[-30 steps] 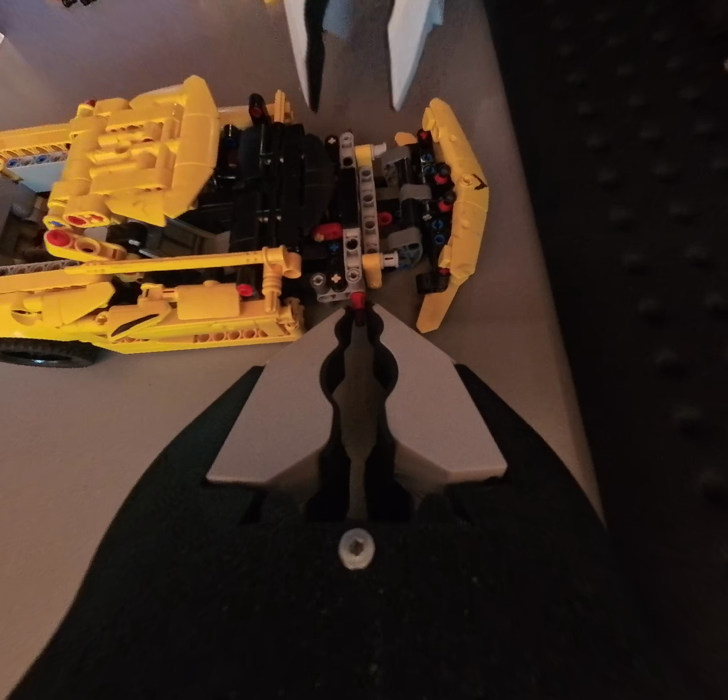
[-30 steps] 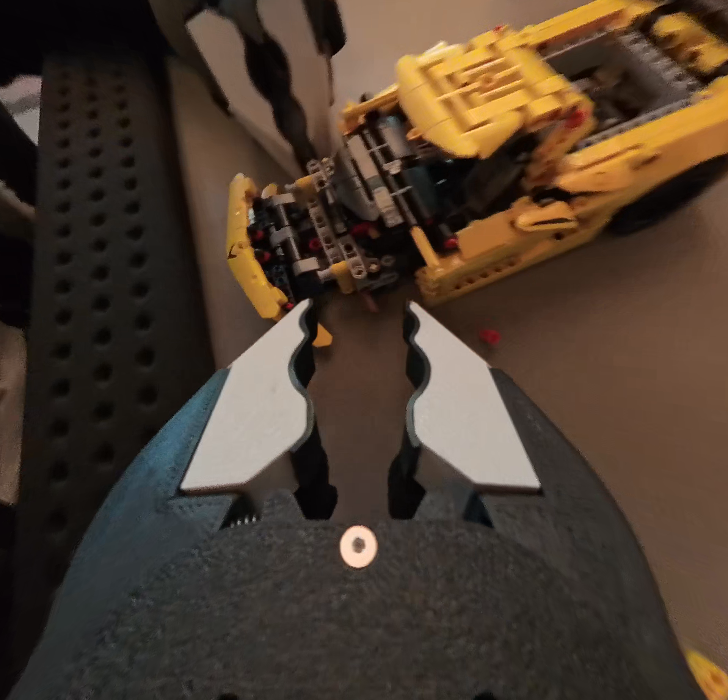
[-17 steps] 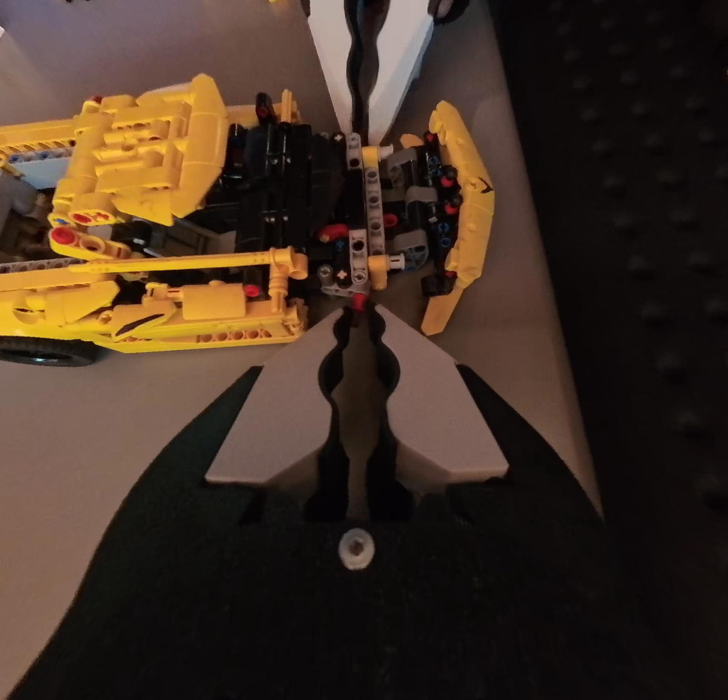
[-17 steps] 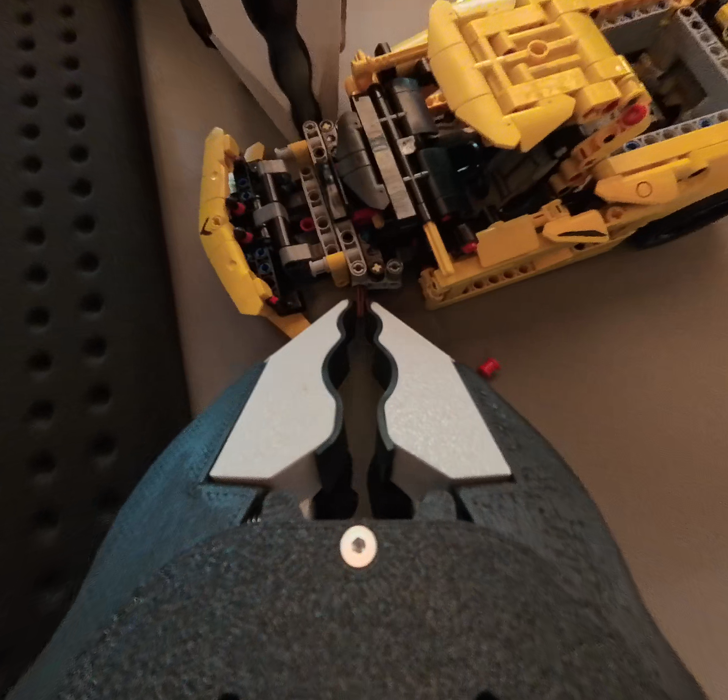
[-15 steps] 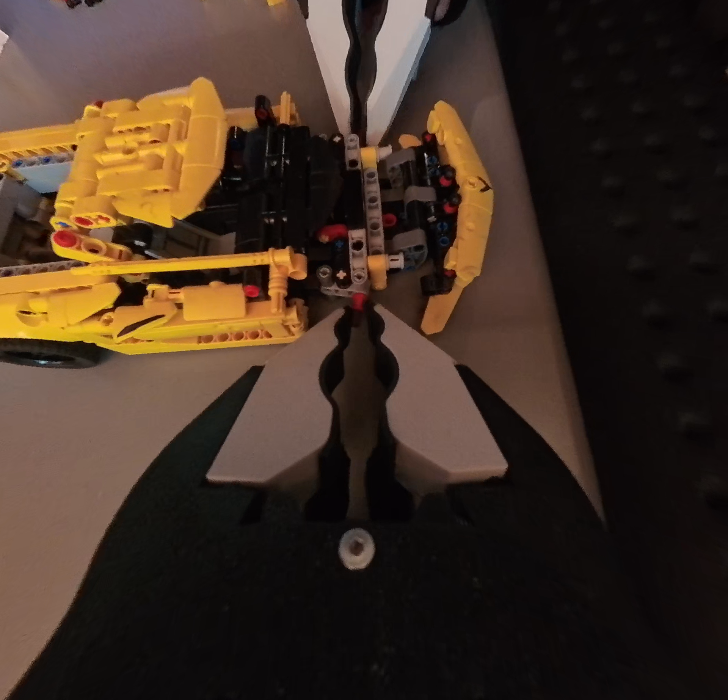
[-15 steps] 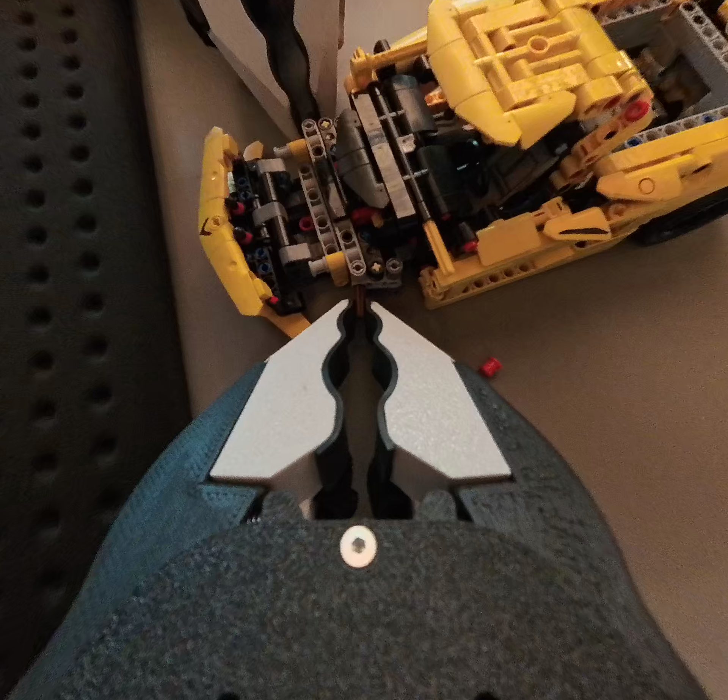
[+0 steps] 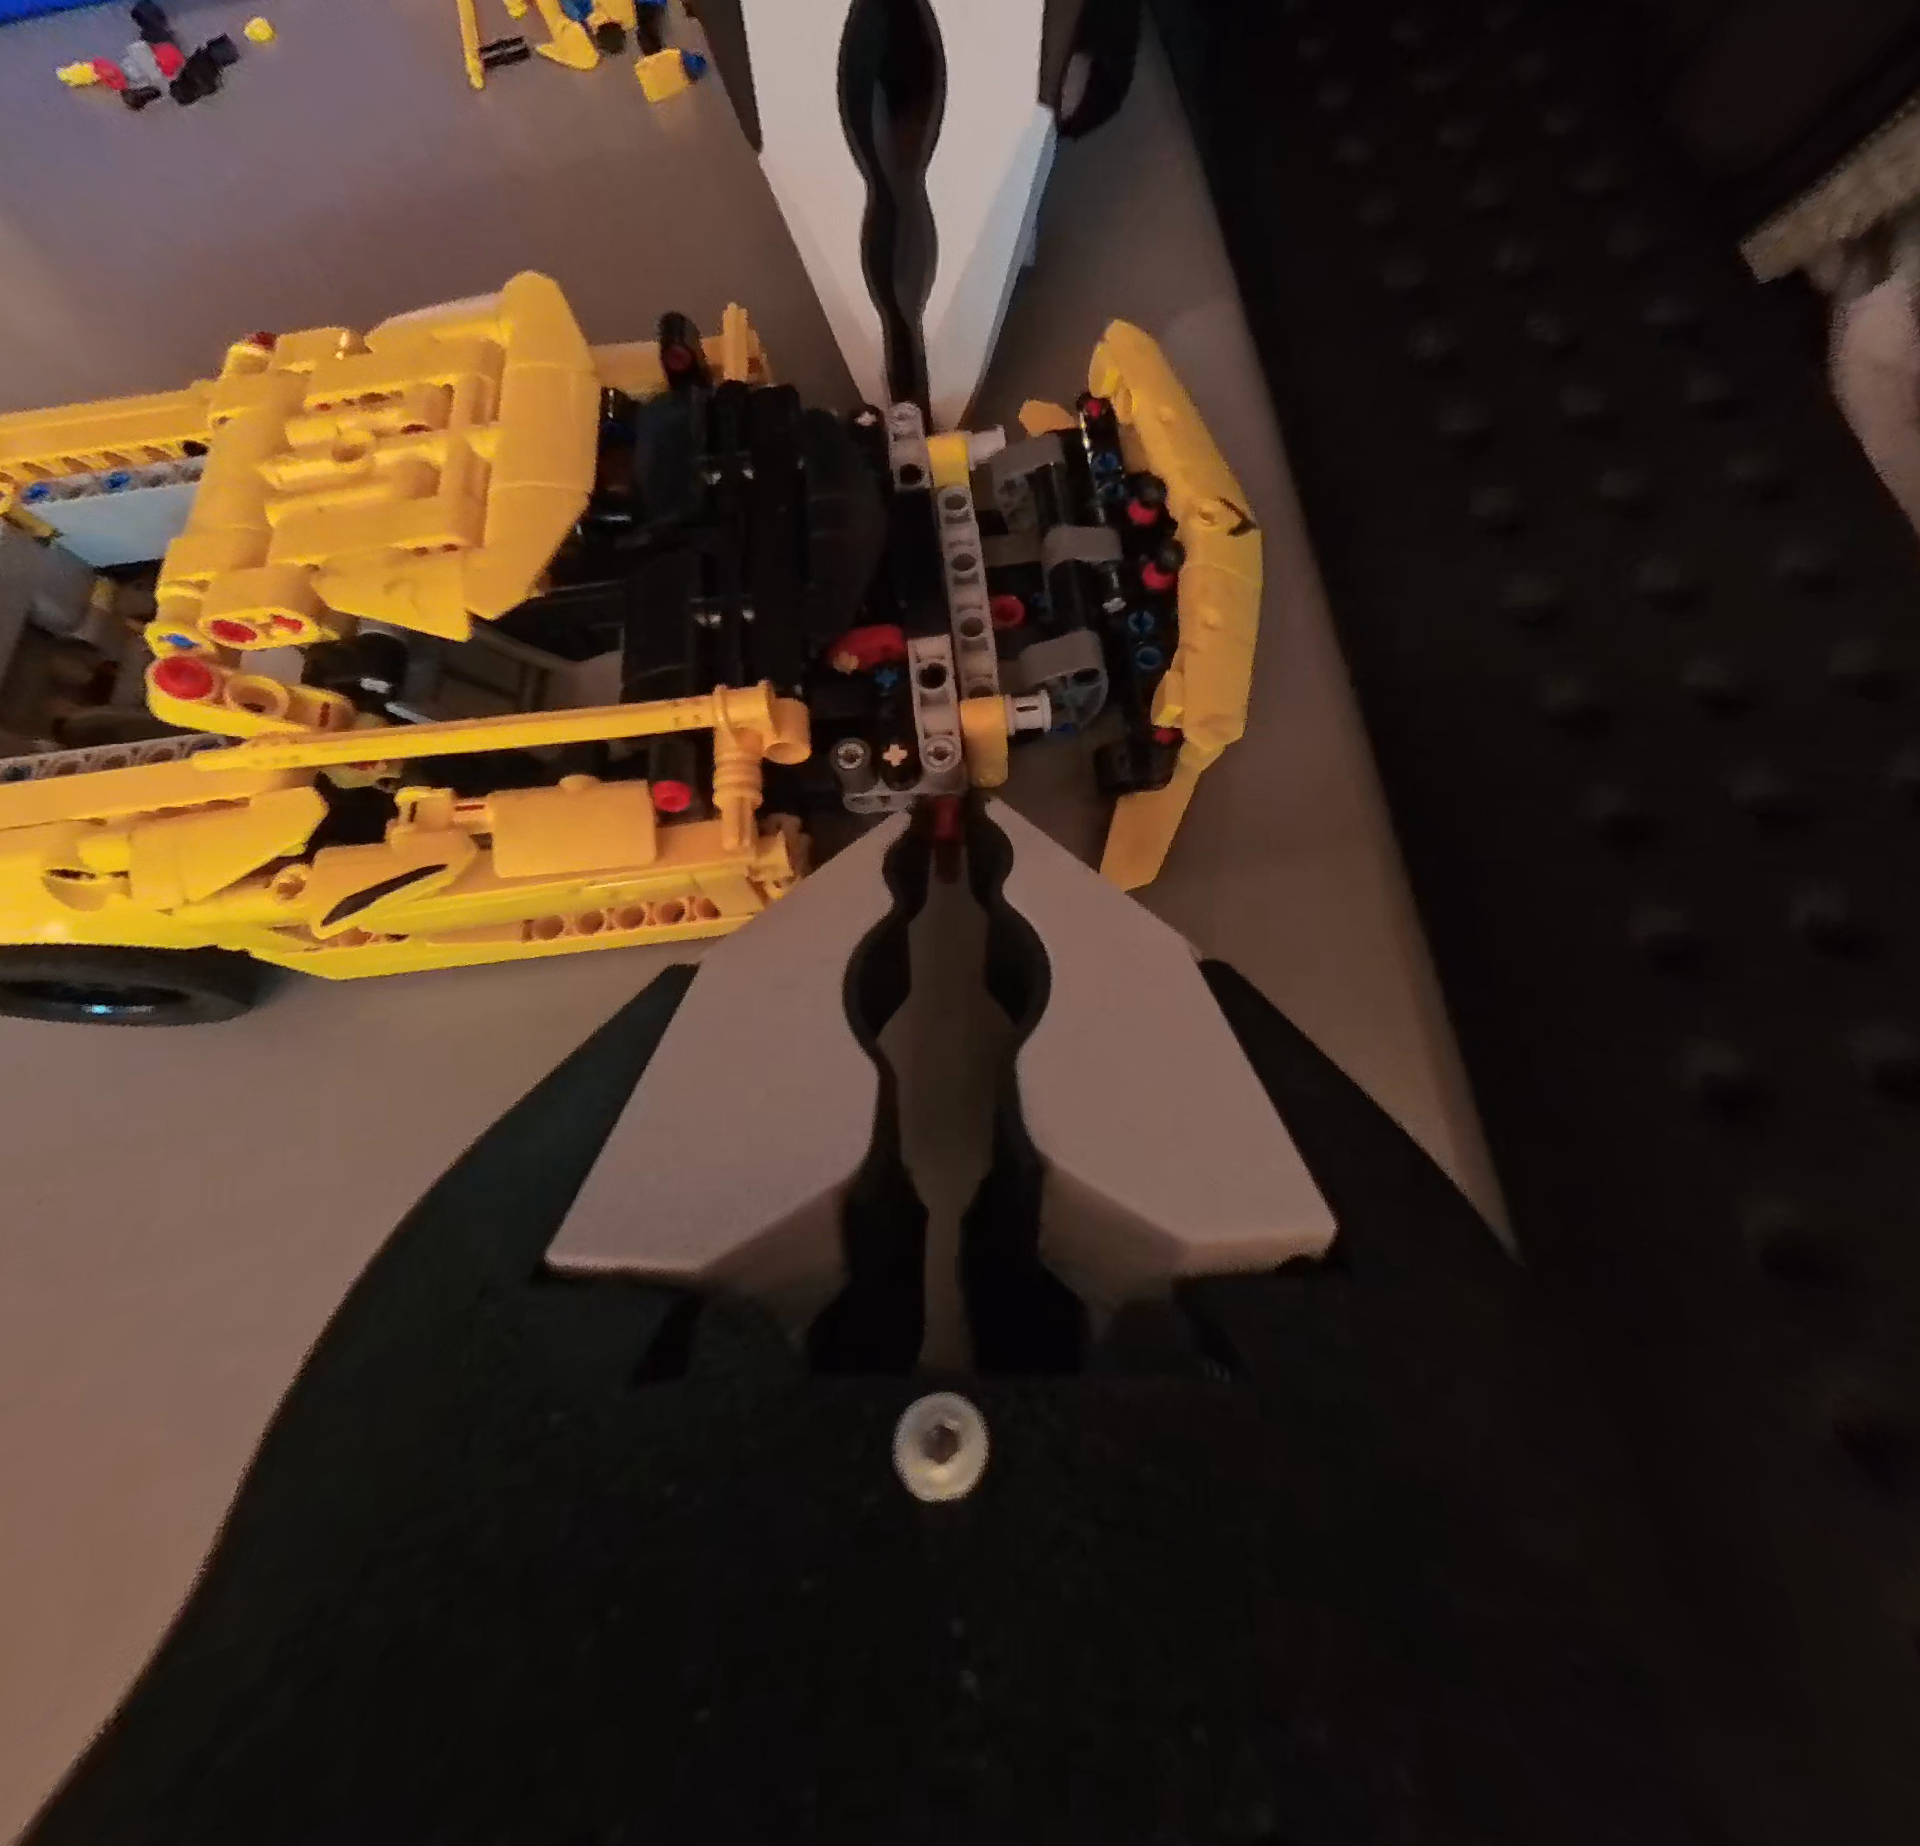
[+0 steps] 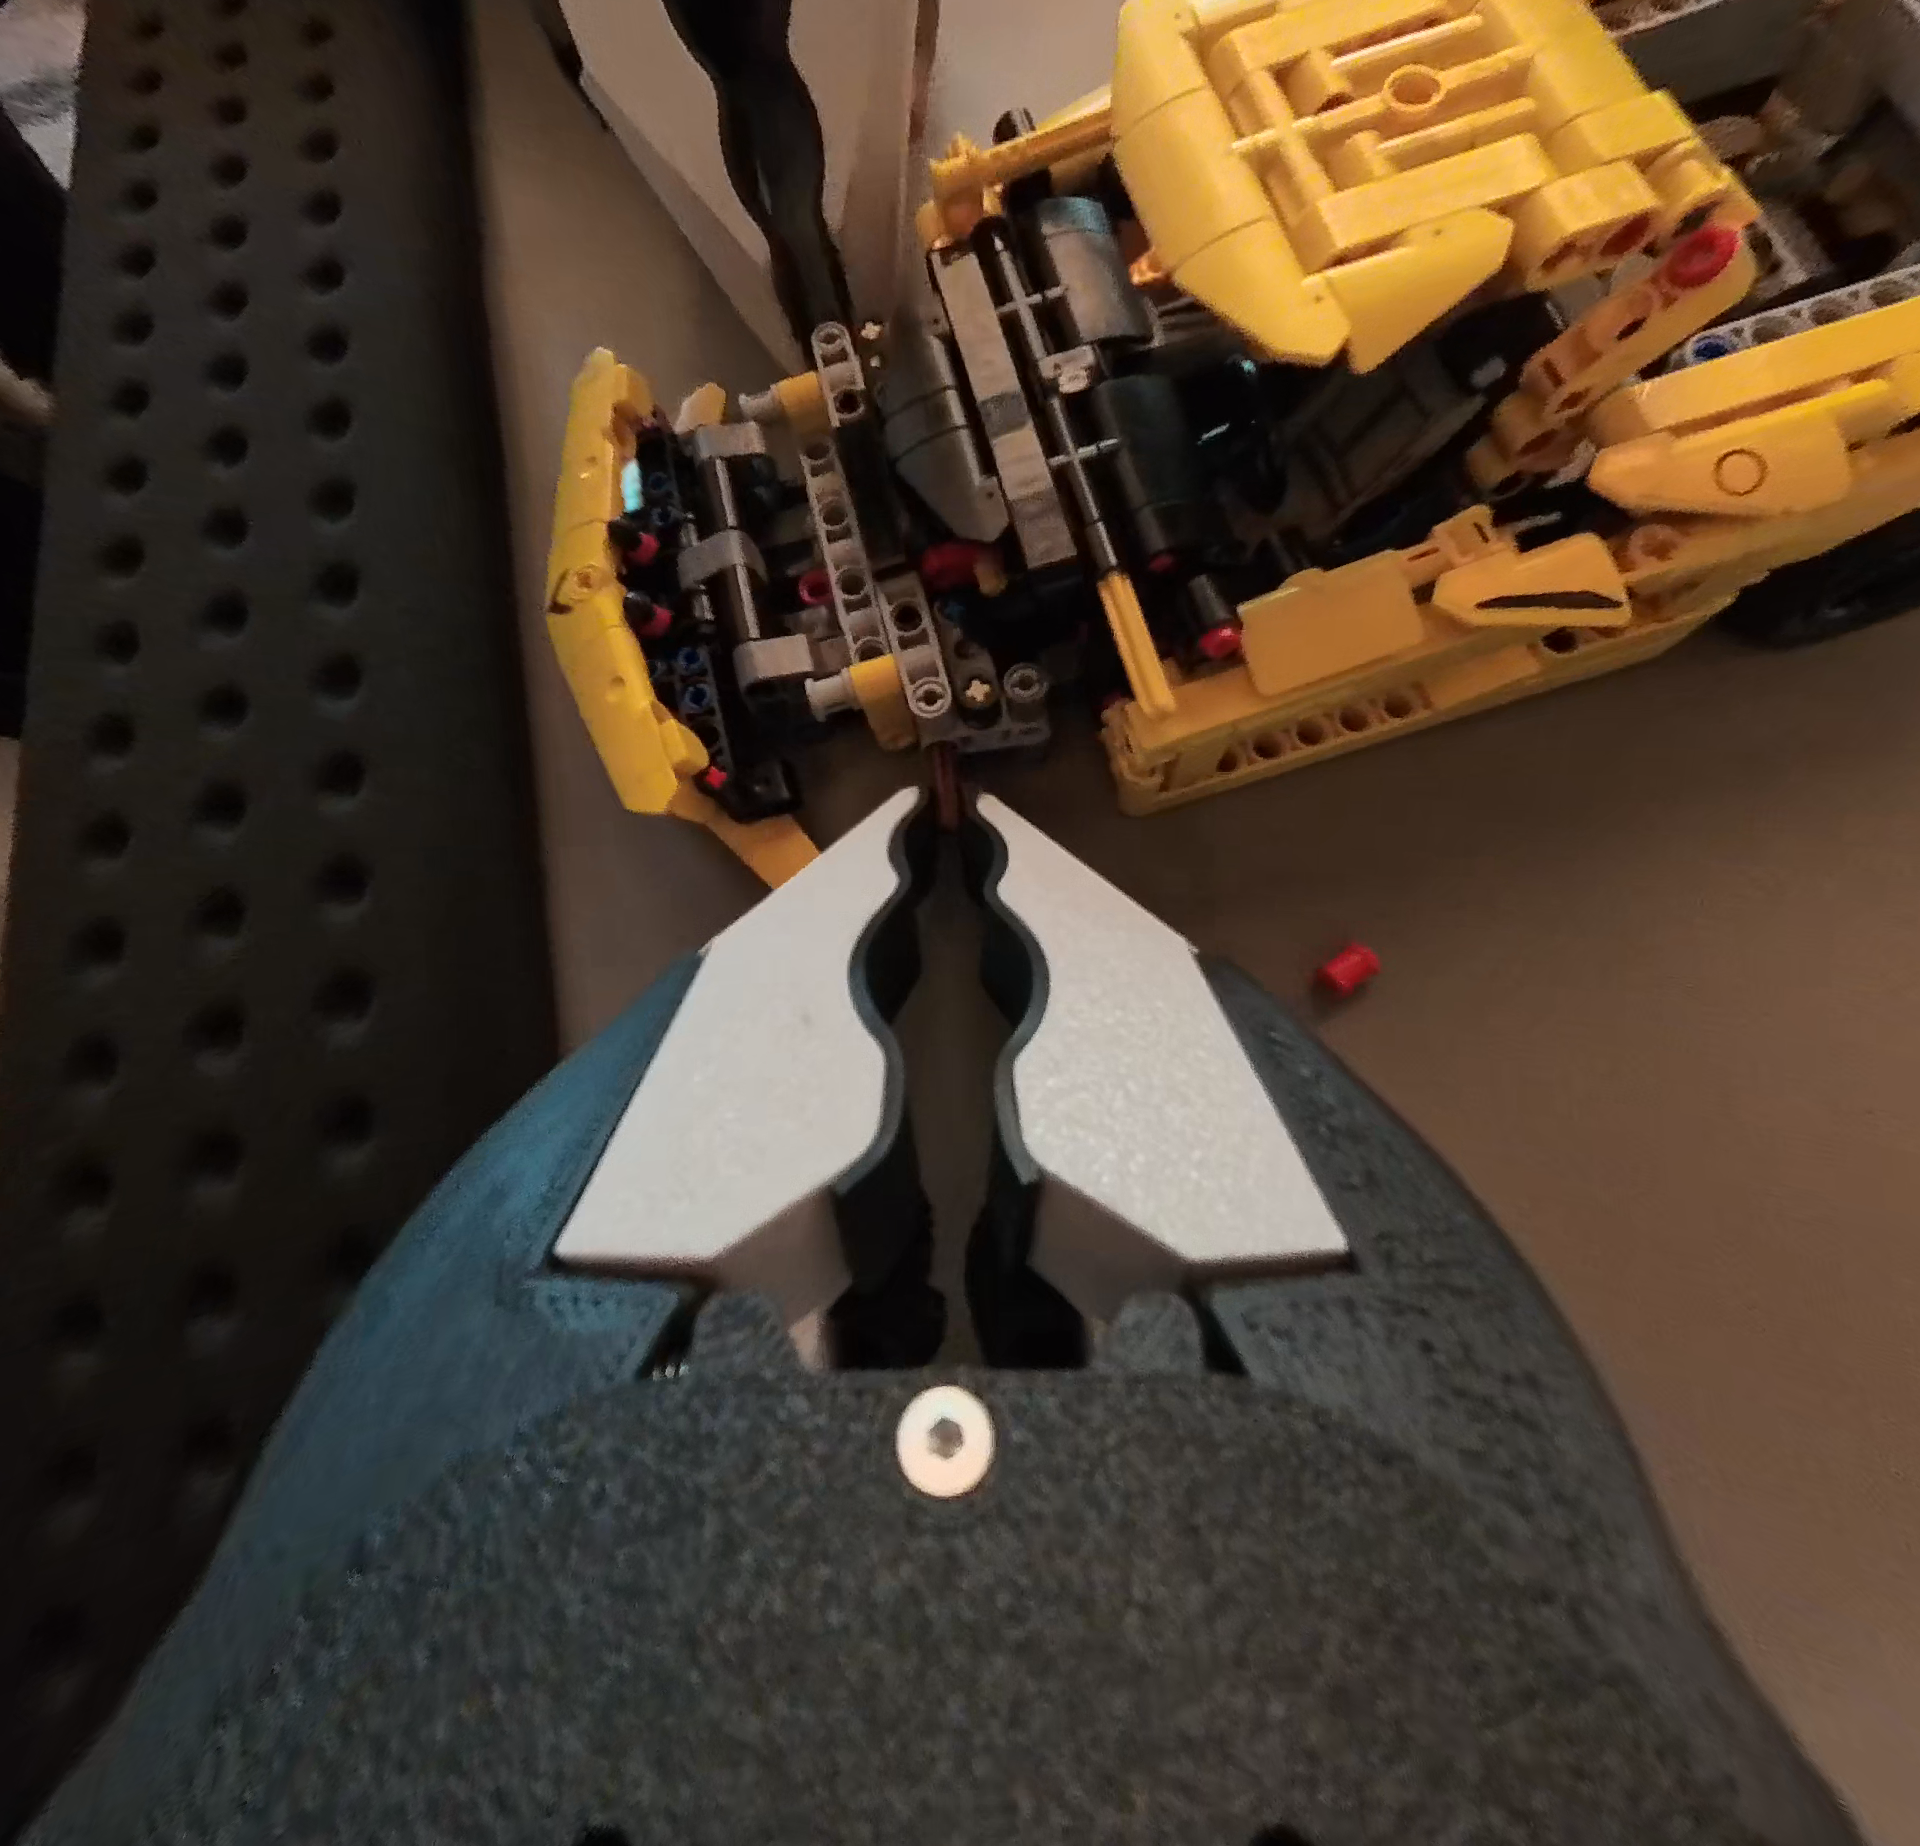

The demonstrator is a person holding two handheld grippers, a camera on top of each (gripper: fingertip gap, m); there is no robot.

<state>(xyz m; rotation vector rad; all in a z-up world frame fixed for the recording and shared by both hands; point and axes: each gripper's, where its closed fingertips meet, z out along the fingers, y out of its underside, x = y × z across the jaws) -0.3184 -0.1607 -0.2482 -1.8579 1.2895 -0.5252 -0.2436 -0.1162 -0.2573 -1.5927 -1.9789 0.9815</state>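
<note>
Left: I am clamping left tool point(image 7: 943, 828) on red axle stub point(image 7: 945, 822) at near side of yellow brick-built vehicle point(image 7: 436, 653) on table point(image 7: 260, 1225). Right: I am pinching right tool point(image 8: 948, 804) on dark axle end point(image 8: 945, 773) opposite. Axle axis running tool to tool, across chassis; both tools touching.

We see a model car point(image 7: 436, 674) mostly yellow, with a black and grey core dotted with red and blue pins, and a black tyre point(image 7: 114, 996). Our left gripper point(image 7: 943, 830) has pale grey fingers on a black body; our right gripper point(image 8: 948, 809) has pale grey fingers on dark speckled blue-grey. The table point(image 7: 260, 1225) is plain beige. A red pin point(image 8: 1347, 965) lies there, plus loose bricks point(image 7: 592, 9) in yellow, red, blue and black. A black mat point(image 8: 239, 653) bears rows of holes.
</note>
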